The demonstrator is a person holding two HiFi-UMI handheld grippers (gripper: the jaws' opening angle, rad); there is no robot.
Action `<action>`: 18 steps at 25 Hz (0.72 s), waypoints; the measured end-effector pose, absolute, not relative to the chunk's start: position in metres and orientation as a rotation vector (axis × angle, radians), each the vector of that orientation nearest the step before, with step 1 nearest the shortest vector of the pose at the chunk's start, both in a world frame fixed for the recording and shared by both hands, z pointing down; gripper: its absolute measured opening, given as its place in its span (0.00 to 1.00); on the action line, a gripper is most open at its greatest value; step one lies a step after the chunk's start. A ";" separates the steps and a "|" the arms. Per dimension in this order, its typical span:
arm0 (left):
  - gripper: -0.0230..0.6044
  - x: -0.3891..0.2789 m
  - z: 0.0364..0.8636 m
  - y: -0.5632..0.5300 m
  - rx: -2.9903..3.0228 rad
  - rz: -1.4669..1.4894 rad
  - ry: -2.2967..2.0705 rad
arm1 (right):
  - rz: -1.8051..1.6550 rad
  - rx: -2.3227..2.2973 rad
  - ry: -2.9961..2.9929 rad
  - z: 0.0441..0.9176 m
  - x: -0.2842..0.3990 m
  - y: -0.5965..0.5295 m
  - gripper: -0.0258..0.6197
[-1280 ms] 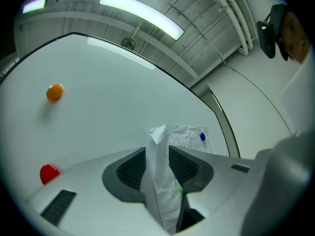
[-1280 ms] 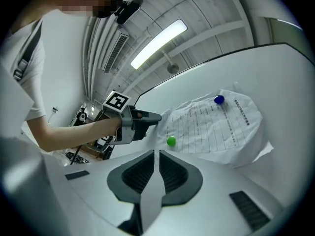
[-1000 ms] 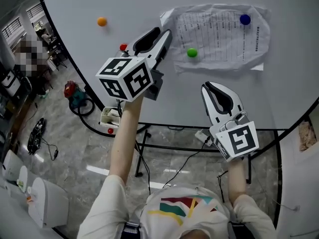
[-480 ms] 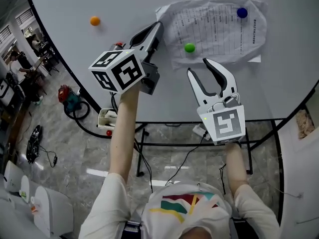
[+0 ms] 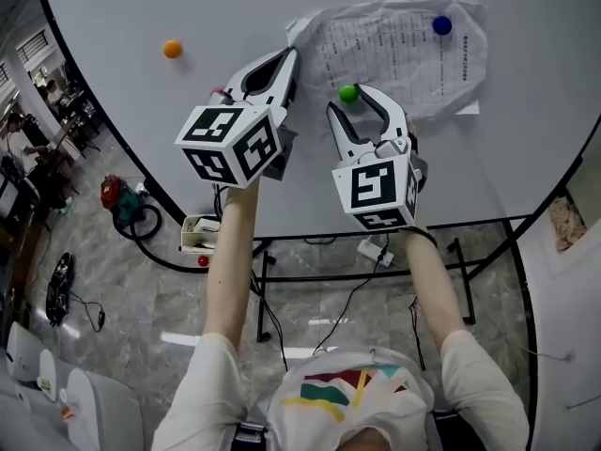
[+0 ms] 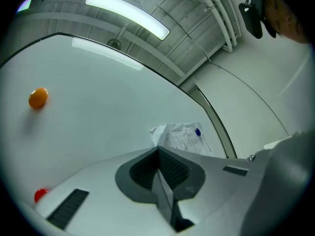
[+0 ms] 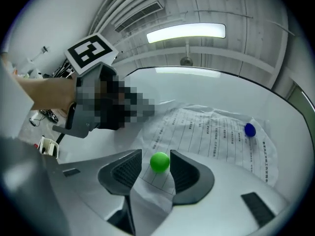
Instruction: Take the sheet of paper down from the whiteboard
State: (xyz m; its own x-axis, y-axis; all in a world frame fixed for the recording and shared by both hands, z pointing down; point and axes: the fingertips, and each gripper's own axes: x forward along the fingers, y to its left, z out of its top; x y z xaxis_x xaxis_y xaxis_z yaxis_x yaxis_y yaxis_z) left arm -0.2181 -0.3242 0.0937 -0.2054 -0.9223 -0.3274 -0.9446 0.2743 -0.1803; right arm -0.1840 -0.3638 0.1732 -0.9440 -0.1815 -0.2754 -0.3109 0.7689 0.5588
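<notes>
left hand-held gripper (image 5: 289, 56) closed | right hand-held gripper (image 5: 349, 101) just opening, green magnet (image 7: 160, 162) between

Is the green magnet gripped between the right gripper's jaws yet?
No, the right gripper's jaws have just been opening and stand apart on either side of the green magnet, with gaps showing.
</notes>
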 end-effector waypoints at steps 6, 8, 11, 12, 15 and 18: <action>0.11 -0.218 0.094 -0.324 -1.663 0.051 2.182 | 0.934 -0.408 2.753 0.165 -0.185 -0.371 0.30; 0.11 -0.218 0.094 -0.324 -1.658 0.049 2.182 | 0.956 -0.423 2.737 0.170 -0.186 -0.370 0.24; 0.11 -0.218 0.094 -0.324 -1.656 0.052 2.183 | 0.952 -0.416 2.757 0.183 -0.188 -0.369 0.24; 0.11 -0.218 0.094 -0.324 -1.654 0.054 2.183 | 0.935 -0.404 2.771 0.189 -0.187 -0.370 0.24; 0.11 -0.218 0.094 -0.324 -1.655 0.063 2.182 | 0.924 -0.392 2.801 0.208 -0.185 -0.374 0.24; 0.11 -0.218 0.094 -0.325 -1.663 0.084 2.182 | 0.914 -0.364 2.841 0.231 -0.183 -0.378 0.24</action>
